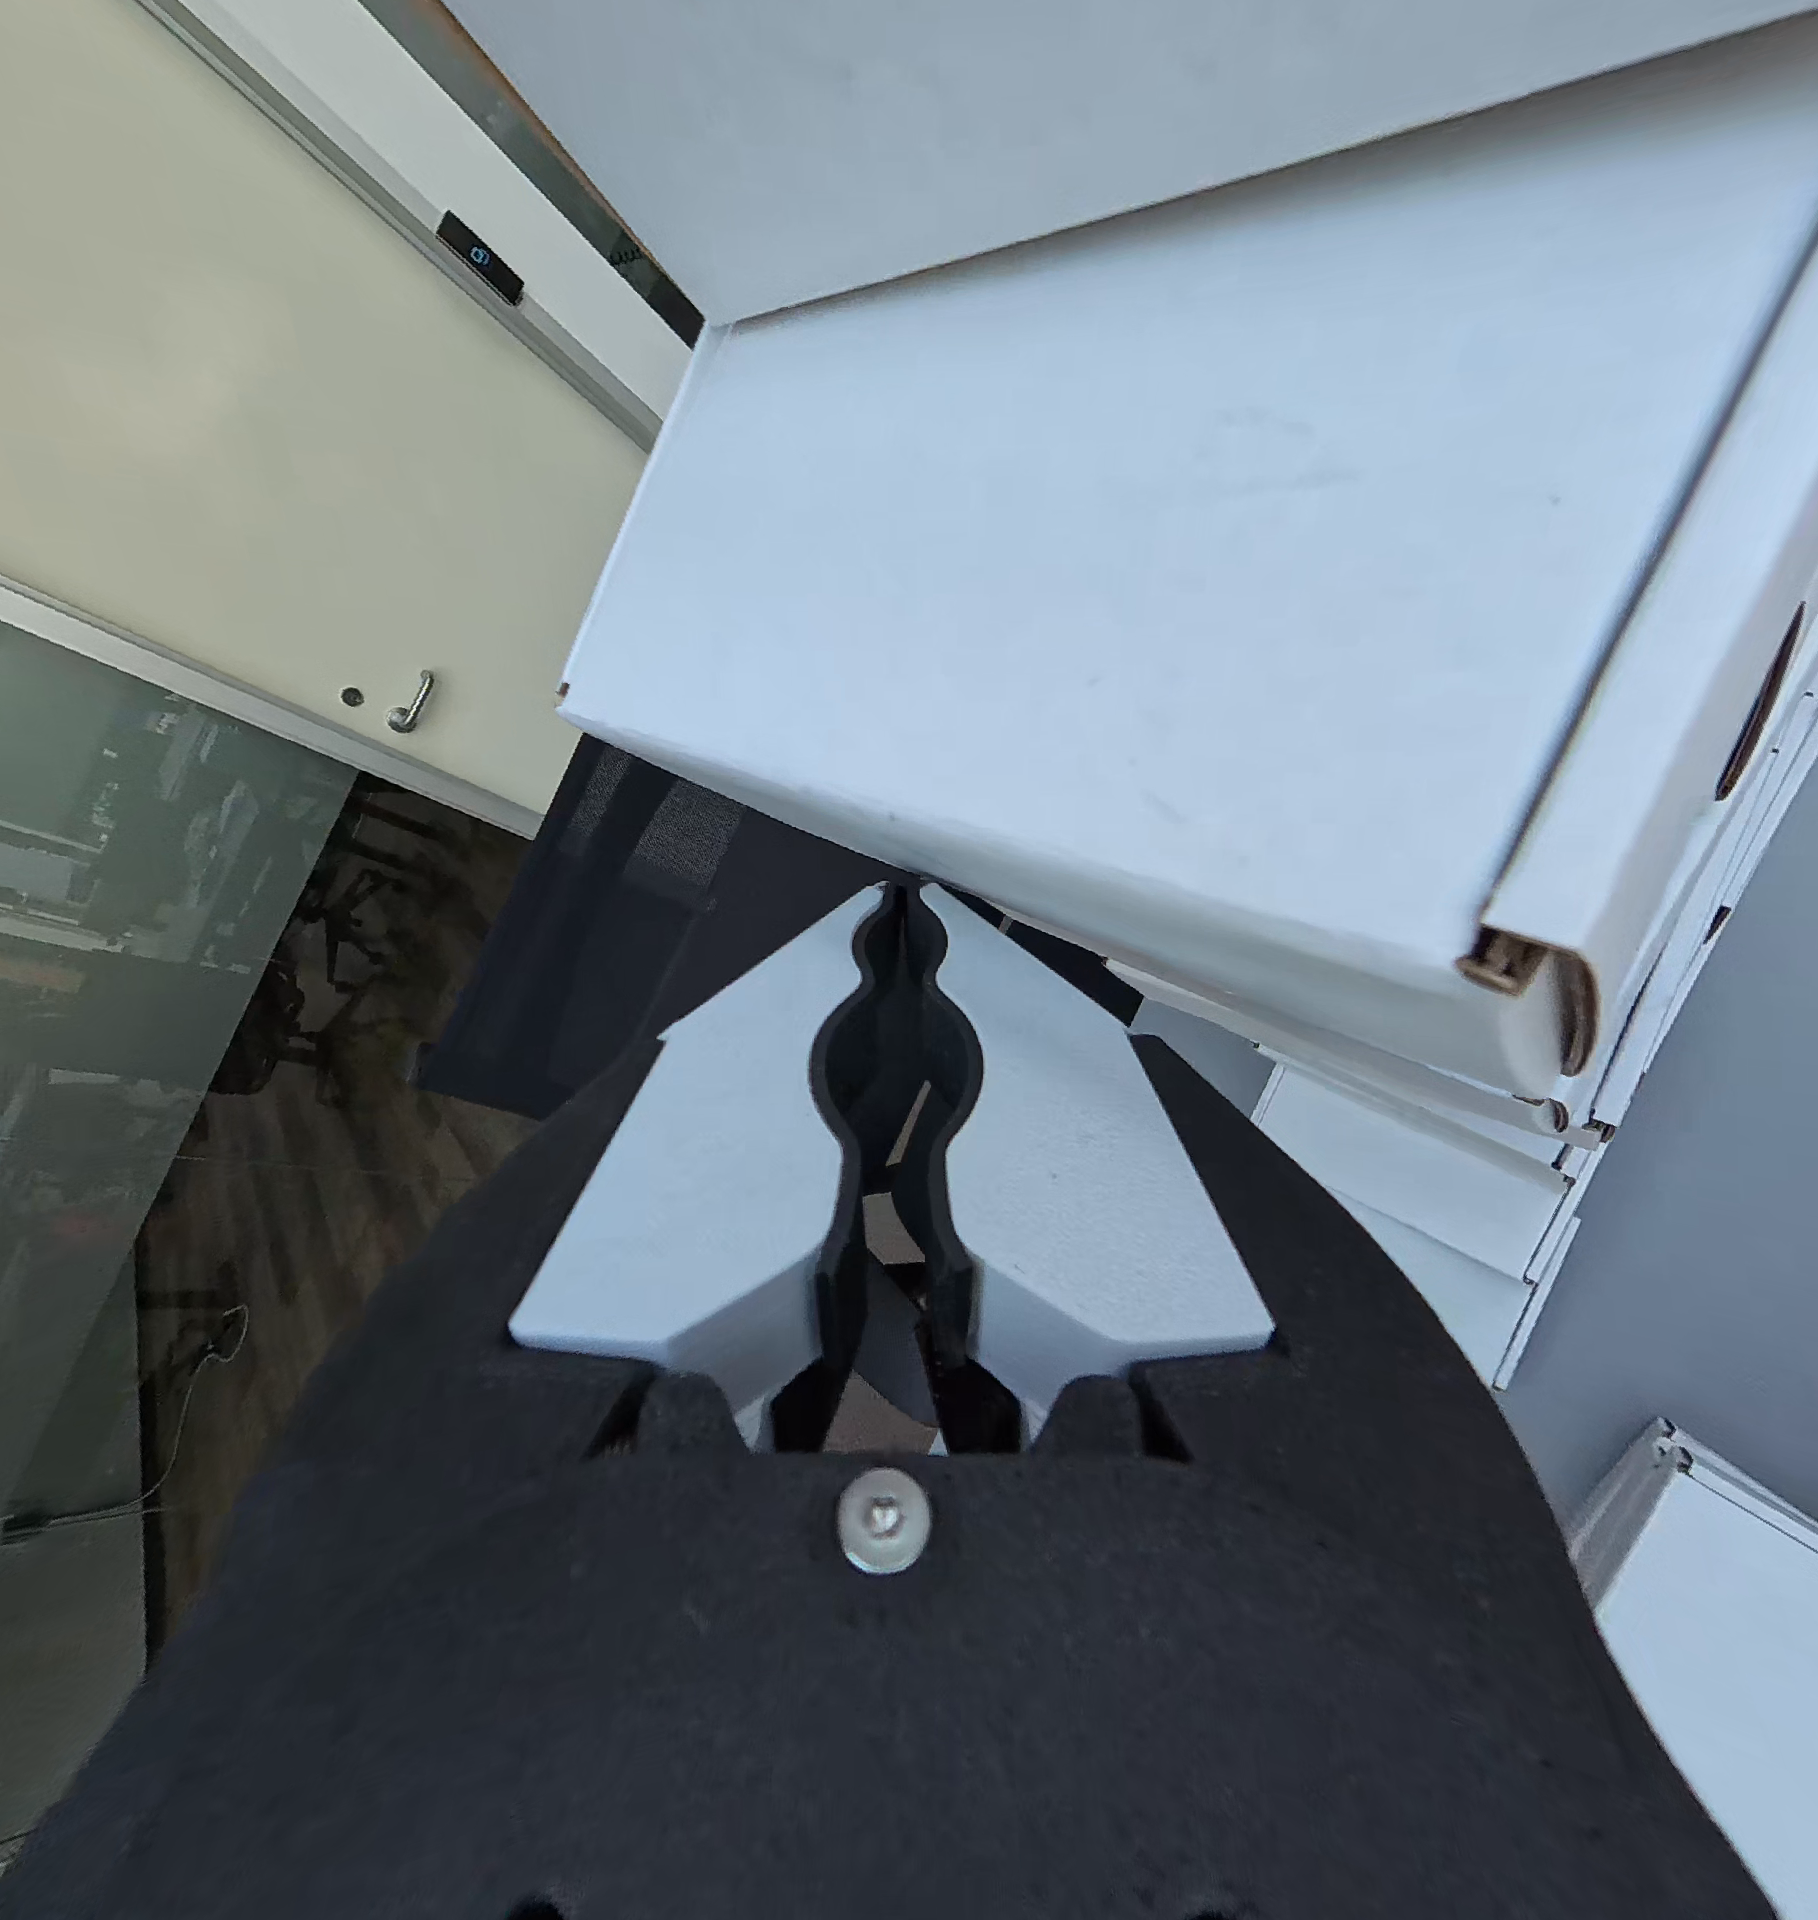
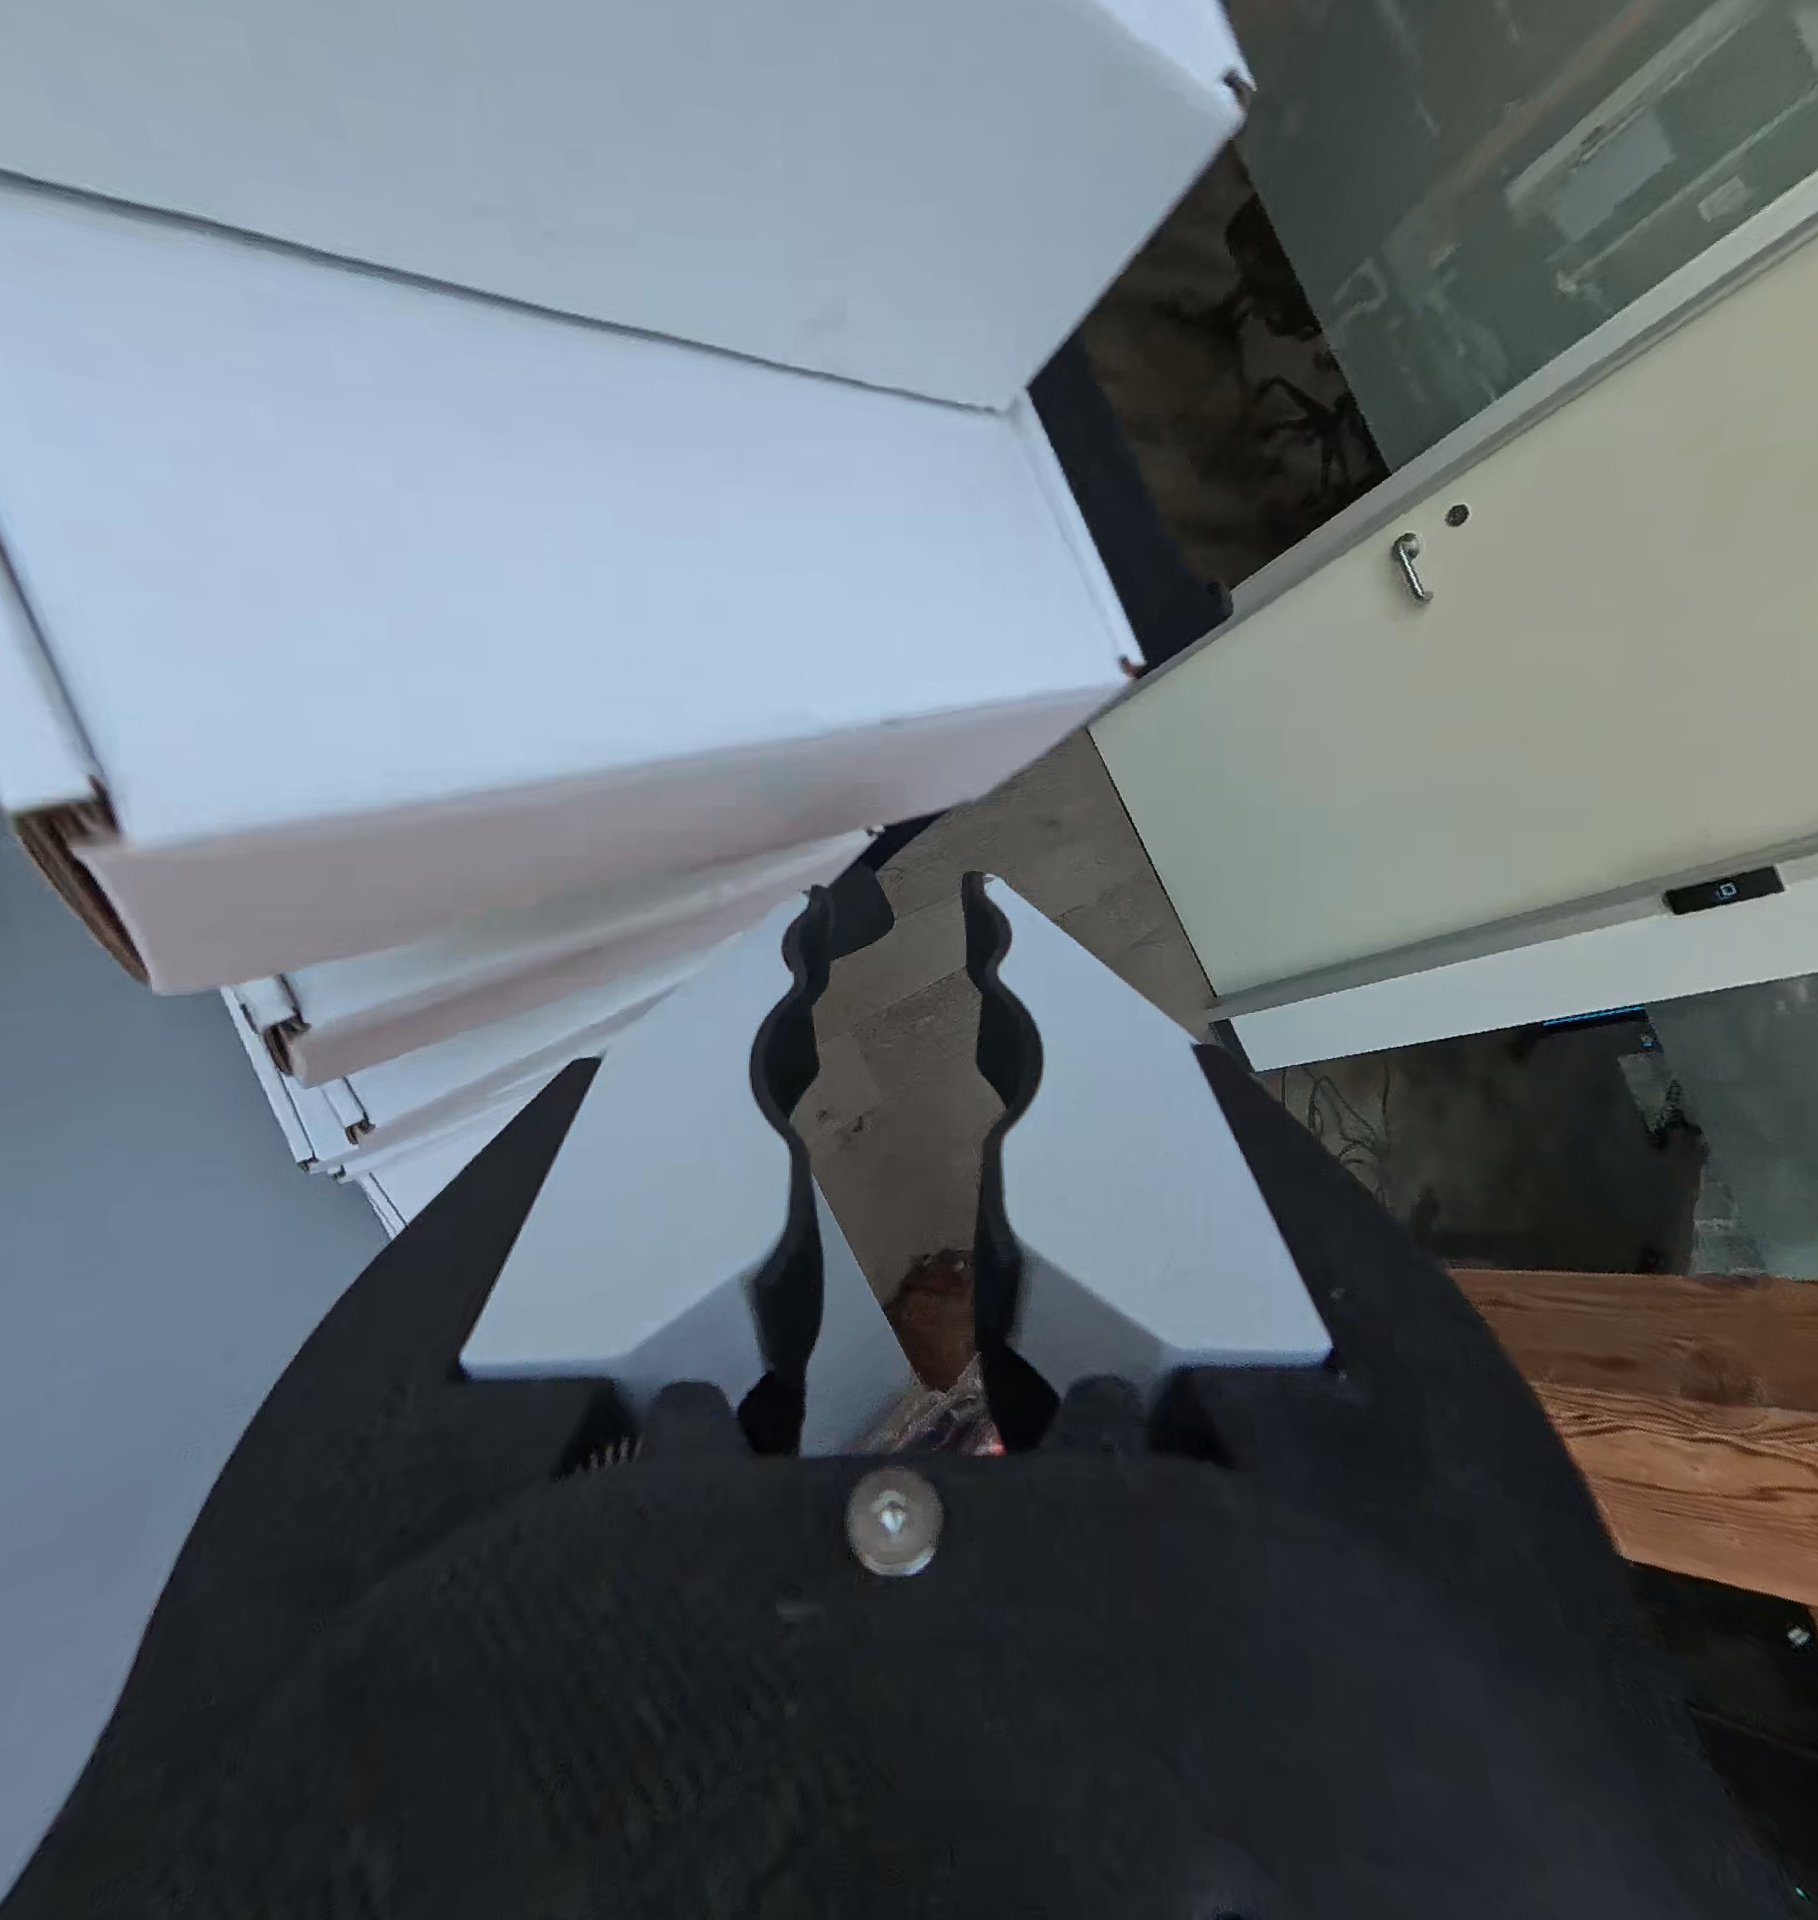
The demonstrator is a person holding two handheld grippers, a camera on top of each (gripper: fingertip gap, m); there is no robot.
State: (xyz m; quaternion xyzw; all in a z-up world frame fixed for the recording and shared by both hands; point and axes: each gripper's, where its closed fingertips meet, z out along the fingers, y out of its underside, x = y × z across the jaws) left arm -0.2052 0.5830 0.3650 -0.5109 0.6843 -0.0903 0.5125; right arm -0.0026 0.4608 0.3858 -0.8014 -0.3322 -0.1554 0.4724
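Note:
A white cardboard mailer box with its lid open fills the upper part of the left wrist view. It is tilted above a stack of similar flat white boxes. My left gripper is shut, with its tips pinched at the box's near edge. In the right wrist view the same box sits at the upper left over the stack. My right gripper is open and empty. Its left fingertip is just under the box's near corner edge.
The boxes rest on a grey surface. A cream cabinet door with a metal handle and glass panels stand behind. A wooden tabletop is at the right. Another white box lies at the lower right of the left wrist view.

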